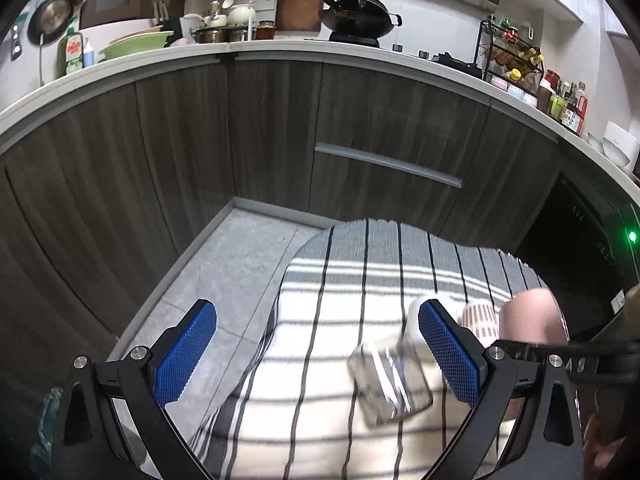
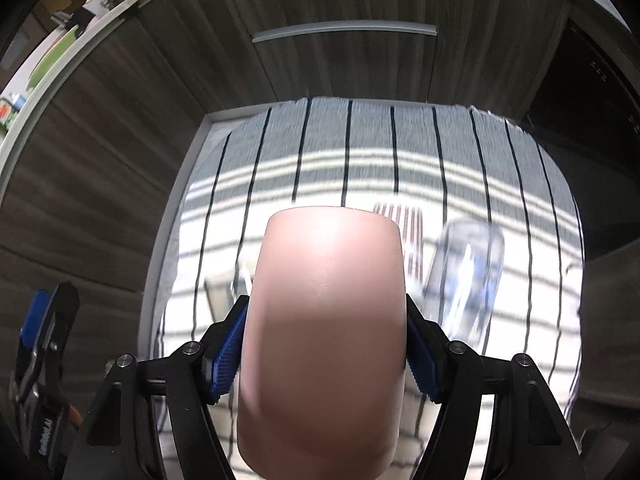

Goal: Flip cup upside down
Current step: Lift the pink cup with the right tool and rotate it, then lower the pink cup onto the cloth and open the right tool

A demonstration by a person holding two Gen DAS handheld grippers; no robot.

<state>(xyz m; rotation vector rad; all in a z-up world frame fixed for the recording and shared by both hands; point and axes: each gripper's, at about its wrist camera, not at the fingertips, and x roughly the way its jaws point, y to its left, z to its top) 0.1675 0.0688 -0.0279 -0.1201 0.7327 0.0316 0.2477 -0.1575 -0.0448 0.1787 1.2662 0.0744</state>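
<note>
A pink cup (image 2: pixel 324 332) fills the middle of the right wrist view, lying along the fingers above the striped cloth (image 2: pixel 360 168). My right gripper (image 2: pixel 324 344) is shut on the pink cup, blue pads (image 2: pixel 226 360) pressed on both its sides. The same cup (image 1: pixel 528 316) shows at the right of the left wrist view, held by the right gripper's black frame. My left gripper (image 1: pixel 316 352) is open and empty, its blue pads (image 1: pixel 188 348) wide apart over the table's left edge.
On the striped cloth (image 1: pixel 340 280) stand a clear ribbed glass (image 1: pixel 390 384), a white cup (image 1: pixel 416 320) and a red-patterned cup (image 1: pixel 482 316). A clear glass (image 2: pixel 466 276) is to the right of the pink cup. Wood cabinets (image 1: pixel 240 132) and a grey floor (image 1: pixel 228 264) lie beyond.
</note>
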